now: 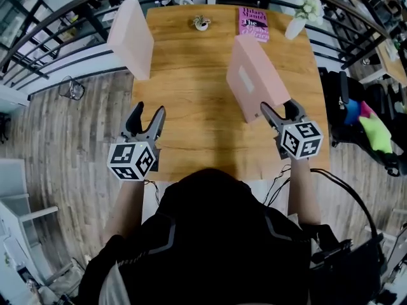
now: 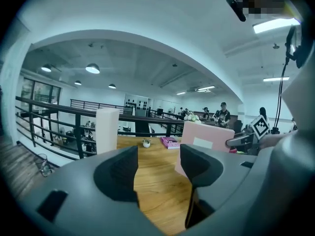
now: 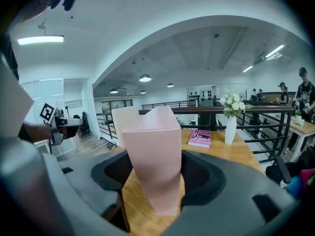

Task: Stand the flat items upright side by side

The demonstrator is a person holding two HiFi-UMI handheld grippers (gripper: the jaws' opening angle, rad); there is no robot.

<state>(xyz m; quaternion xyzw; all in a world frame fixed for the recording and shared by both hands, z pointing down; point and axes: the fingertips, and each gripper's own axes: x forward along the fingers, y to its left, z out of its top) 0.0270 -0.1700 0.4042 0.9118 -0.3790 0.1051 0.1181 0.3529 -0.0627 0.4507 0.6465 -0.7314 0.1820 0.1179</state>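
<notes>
Two pale pink flat boxes are on the wooden table [image 1: 191, 107]. One box [image 1: 130, 37] stands upright at the table's far left edge, also visible in the left gripper view [image 2: 107, 129]. The other pink box [image 1: 254, 78] stands tilted near the middle right, and my right gripper [image 1: 280, 112] is shut on its near end. In the right gripper view this box [image 3: 152, 146] fills the gap between both jaws of the right gripper [image 3: 152, 178]. My left gripper [image 1: 145, 121] hangs open and empty over the table's near left edge, well short of the upright box. Nothing is between the left gripper's [image 2: 158, 156] jaws.
A pink book [image 1: 253, 23] lies flat at the far edge, beside a small potted plant [image 1: 201, 23] and a white vase of flowers [image 1: 302, 14]. A black railing [image 1: 57, 30] runs behind the table. Bags [image 1: 369, 122] sit on the floor to the right.
</notes>
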